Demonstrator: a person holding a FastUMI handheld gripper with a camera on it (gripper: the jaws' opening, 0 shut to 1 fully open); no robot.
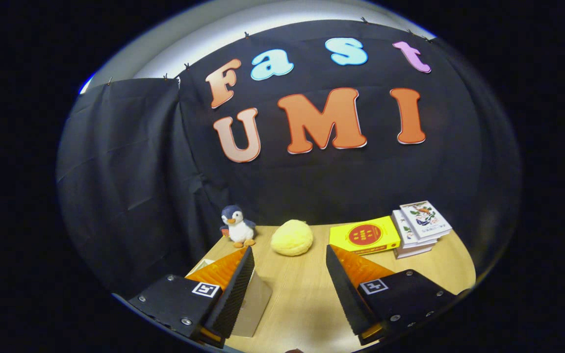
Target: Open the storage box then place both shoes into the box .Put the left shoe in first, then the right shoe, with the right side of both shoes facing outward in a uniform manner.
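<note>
The gripper [290,255] hangs above the wooden table [302,299] with its fingers spread wide and nothing between them. A pale box [255,306], likely the storage box, sits low beside the left finger, partly hidden by it. Beyond the fingers, along the black cloth wall, stand a plush penguin [237,225], a yellow plush lump [292,238], a yellow book [365,235] and a stack of books [420,226]

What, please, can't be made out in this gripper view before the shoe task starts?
- Pale box-like object, gripper view: largely hidden behind one finger of the open gripper; whether it is the storage box is unclear.
- Labels on the yellow flat box and stacked white books: too small.
- Wooden table: near edge cut off.
</note>
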